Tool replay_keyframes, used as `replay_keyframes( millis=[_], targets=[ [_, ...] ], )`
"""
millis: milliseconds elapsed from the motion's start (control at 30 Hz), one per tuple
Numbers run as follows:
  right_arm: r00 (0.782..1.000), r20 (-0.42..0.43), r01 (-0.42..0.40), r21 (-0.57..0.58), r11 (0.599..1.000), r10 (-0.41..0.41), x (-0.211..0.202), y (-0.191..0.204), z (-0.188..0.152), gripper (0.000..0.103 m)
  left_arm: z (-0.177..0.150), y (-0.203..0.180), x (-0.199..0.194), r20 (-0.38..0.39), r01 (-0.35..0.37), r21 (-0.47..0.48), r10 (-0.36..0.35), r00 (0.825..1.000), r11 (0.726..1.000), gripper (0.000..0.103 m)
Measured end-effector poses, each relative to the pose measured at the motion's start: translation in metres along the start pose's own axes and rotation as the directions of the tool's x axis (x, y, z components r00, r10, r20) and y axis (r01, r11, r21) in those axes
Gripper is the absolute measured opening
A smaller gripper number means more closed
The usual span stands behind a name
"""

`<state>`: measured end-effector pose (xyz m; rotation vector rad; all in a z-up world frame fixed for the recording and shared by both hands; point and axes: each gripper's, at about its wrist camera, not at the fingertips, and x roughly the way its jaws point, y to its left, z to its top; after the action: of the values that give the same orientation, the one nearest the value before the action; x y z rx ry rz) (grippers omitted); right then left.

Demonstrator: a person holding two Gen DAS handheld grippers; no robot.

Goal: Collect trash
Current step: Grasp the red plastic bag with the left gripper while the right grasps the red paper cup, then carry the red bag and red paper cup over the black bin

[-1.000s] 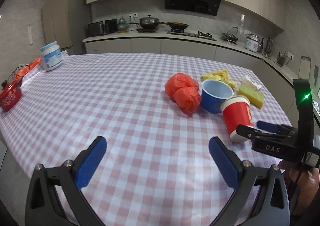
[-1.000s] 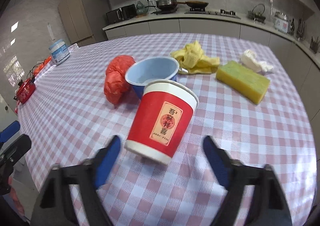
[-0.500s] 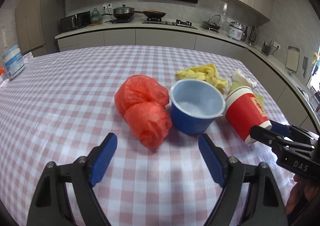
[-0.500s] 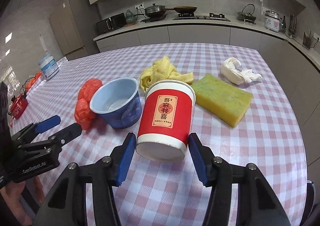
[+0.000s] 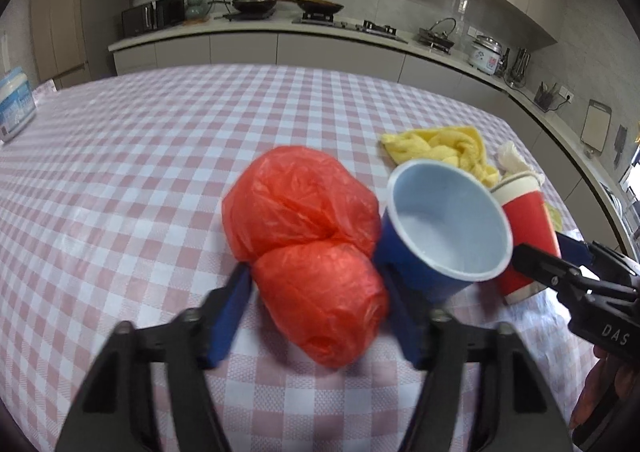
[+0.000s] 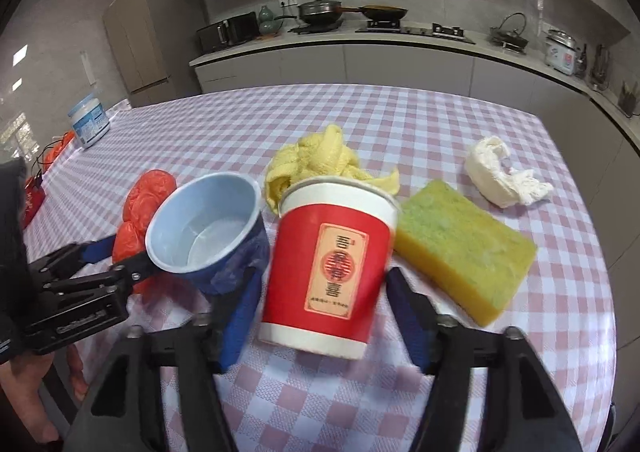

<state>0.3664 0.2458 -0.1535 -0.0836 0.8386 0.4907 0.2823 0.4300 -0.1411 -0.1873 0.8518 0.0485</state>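
At frame centre in the left wrist view, the red plastic bag (image 5: 316, 248) lies between the spread fingers of the left hand-held gripper (image 5: 316, 308); the blue cup (image 5: 444, 228) to its right is tilted and looks empty. In the right wrist view, the red paper cup (image 6: 328, 268) sits lower centre between the parted fingers of the right hand-held gripper (image 6: 324, 316), contact unclear.

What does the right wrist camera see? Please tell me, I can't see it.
The right gripper has its jaws around a red paper cup on a checked table, touching or not unclear. Beside it: blue cup, sponge.
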Motion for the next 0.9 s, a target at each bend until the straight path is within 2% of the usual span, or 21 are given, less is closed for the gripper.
replay_keyframes(
  millis=[33,100,333,533,900],
  targets=[
    [1.0,0.001,-0.001,-0.008,1.0,0.001,0.0,0.002,0.001,0.061,-0.001,0.002,0.001,-0.004,0.003,-0.005,-0.003,1.0,1.0,0.041],
    [1.0,0.007,-0.015,-0.029,0.999,0.015,0.0,0.008,0.003,0.06,-0.002,0.003,-0.006,0.018,0.007,-0.007,-0.006,1.0,1.0,0.038],
    [0.996,0.0,-0.088,-0.08,0.993,0.089,-0.004,0.033,-0.002,0.059,-0.019,0.019,-0.044,0.085,-0.035,-0.034,0.038,0.996,0.999,0.037],
    [0.995,0.044,-0.085,-0.051,0.995,0.087,-0.024,0.035,-0.008,0.057,-0.03,0.034,-0.071,0.115,-0.076,-0.059,0.082,0.99,0.995,0.037],
    [0.993,0.108,-0.049,-0.042,0.998,0.053,-0.096,0.026,-0.029,0.057,-0.047,-0.003,-0.121,0.172,-0.057,-0.019,0.06,0.983,0.998,0.037]
  ],
)
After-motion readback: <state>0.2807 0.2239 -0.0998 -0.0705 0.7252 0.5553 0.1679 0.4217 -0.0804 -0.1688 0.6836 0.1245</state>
